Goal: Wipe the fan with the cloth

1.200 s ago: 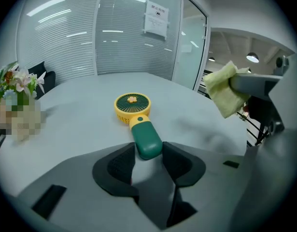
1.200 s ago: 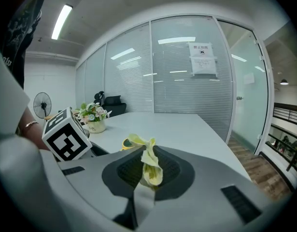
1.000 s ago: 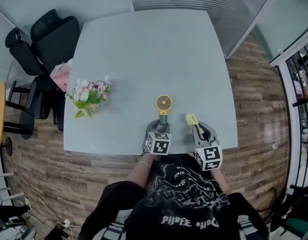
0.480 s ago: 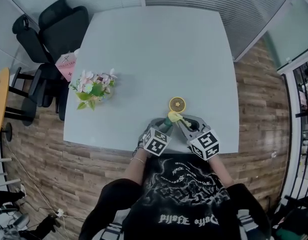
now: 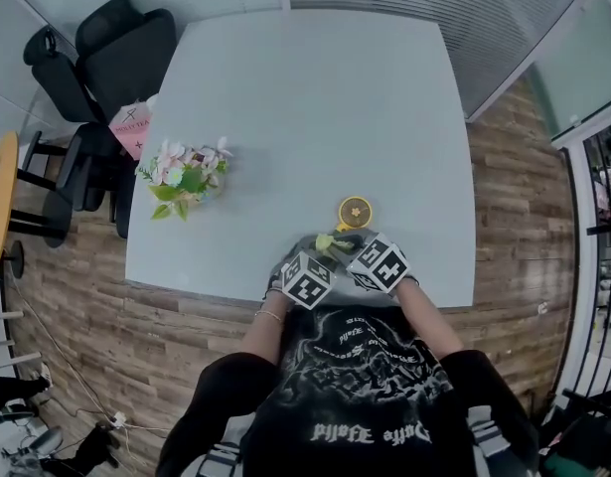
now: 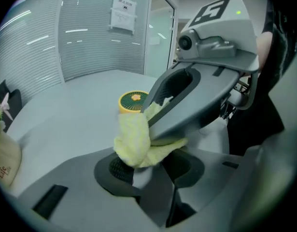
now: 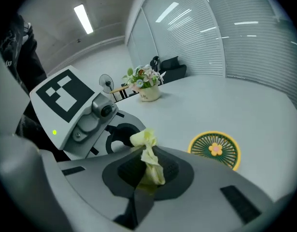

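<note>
A small fan with a round yellow head [image 5: 355, 211] stands tilted near the table's front edge. Its handle runs down into my left gripper [image 5: 320, 253], which is shut on it; the cloth hides most of the handle. My right gripper [image 5: 343, 245] is shut on a crumpled yellow cloth [image 5: 325, 240] and crosses over the left jaws. In the left gripper view the cloth [image 6: 134, 143] hangs from the right gripper's fingers onto my left gripper [image 6: 150, 167], below the fan head [image 6: 134, 100]. In the right gripper view the cloth [image 7: 149, 157] sticks up from my right gripper [image 7: 147, 172], left of the fan head [image 7: 214, 150].
A flower pot [image 5: 186, 183] stands on the grey table [image 5: 315, 97] at its left side. Black office chairs [image 5: 111, 53] and a pink bag [image 5: 131, 129] sit beyond the table's left edge. The person's torso is against the front edge.
My right gripper has swung left and down with the cloth, from beside the fan to over the left gripper's jaws. The left gripper has rolled slightly, and the fan head has shifted right.
</note>
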